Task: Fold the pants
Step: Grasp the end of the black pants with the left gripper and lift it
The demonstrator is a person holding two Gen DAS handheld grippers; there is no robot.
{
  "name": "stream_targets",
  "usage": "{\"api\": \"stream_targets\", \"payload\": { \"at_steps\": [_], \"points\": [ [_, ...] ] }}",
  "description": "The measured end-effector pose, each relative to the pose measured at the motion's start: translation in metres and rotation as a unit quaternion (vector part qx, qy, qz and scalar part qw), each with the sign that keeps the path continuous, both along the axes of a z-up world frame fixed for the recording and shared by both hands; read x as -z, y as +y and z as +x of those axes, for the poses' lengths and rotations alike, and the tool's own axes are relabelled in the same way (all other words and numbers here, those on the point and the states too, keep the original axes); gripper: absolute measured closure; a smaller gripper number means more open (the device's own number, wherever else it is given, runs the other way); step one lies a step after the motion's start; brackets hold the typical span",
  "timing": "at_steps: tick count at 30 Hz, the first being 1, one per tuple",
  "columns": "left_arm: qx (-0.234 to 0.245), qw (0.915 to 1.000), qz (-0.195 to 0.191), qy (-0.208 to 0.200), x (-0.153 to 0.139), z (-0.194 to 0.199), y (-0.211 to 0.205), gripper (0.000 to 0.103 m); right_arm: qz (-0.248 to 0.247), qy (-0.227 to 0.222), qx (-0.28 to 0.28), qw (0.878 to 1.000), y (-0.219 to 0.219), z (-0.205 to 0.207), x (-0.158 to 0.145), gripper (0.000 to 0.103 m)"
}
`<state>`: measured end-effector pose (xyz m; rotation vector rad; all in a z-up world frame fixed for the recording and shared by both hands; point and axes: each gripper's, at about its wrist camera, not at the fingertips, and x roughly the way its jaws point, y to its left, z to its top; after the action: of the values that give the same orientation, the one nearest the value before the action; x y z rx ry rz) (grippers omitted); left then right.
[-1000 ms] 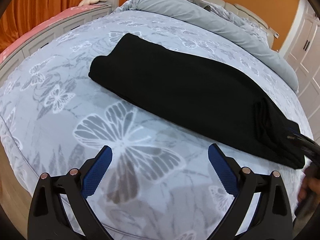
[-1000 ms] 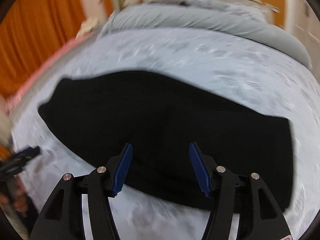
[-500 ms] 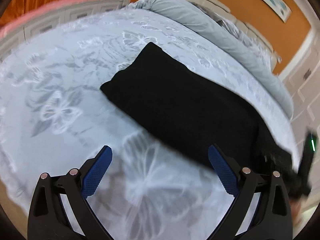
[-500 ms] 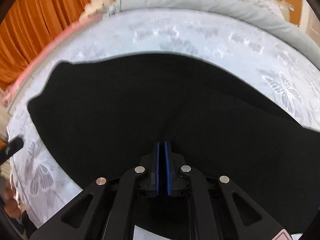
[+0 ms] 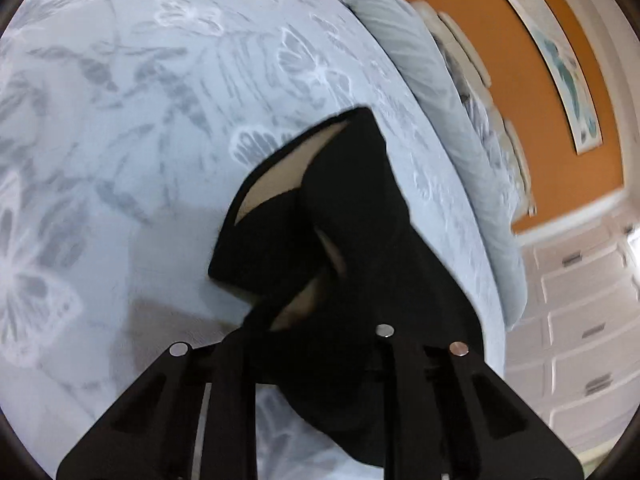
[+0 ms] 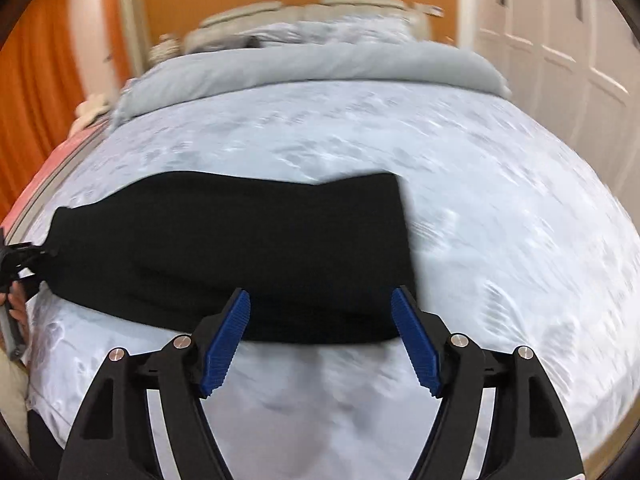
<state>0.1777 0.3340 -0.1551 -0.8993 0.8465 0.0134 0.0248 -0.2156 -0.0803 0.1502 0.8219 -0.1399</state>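
We see the bed (image 6: 500, 200) with its butterfly-print sheet in both views; only the right wrist view gives the whole layout, grey duvet (image 6: 320, 64) rolled at the head, orange curtain (image 6: 32, 100) at left, white cabinets (image 6: 560, 40) at right. Only the left wrist view shows the framed picture (image 5: 560, 68) on the orange wall.

The black pants (image 6: 224, 248) lie folded in a long band across the bed in the right wrist view. In the left wrist view their end (image 5: 340, 232) is bunched and lifted off the sheet, pale lining showing in the folds.

Left gripper (image 5: 320, 344): fingers have just been closing, now drawn nearly together with pants cloth bunched between them and covering the pads, so a grip on the pants. In the right wrist view it sits at the band's far left end (image 6: 24, 258).

Right gripper (image 6: 320, 340): fingers have just been opening, now wide apart, blue pads (image 6: 226, 340) bare, nothing held; the band's near edge lies just beyond the fingertips.
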Motion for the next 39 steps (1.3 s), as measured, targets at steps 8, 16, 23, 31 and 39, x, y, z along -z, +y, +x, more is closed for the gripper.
{"api": "stream_targets", "payload": {
  "at_steps": [8,16,23,31,39],
  "points": [
    [0.081,0.9791,0.156,-0.102,-0.115,-0.018,-0.116,0.086,0.141,0.037,0.031,0.989,-0.06,-0.001,0.042,0.032],
    [0.216,0.9352,0.236,-0.152,-0.167,-0.043,-0.276,0.086,0.218,0.028,0.033,0.975,-0.085,0.007,0.064,0.031],
    [0.314,0.9091,0.254,-0.102,-0.117,-0.043,-0.413,0.086,0.234,0.01,0.027,0.972,-0.109,-0.002,0.068,0.031],
    [0.318,0.8929,0.317,-0.032,-0.049,-0.043,-0.472,0.075,0.266,-0.023,0.025,0.963,-0.121,-0.003,0.062,0.031],
    [0.329,0.8929,0.303,-0.053,-0.096,-0.09,-0.438,0.066,0.259,-0.029,0.015,0.965,-0.115,-0.001,0.06,0.031]
  ]
}}
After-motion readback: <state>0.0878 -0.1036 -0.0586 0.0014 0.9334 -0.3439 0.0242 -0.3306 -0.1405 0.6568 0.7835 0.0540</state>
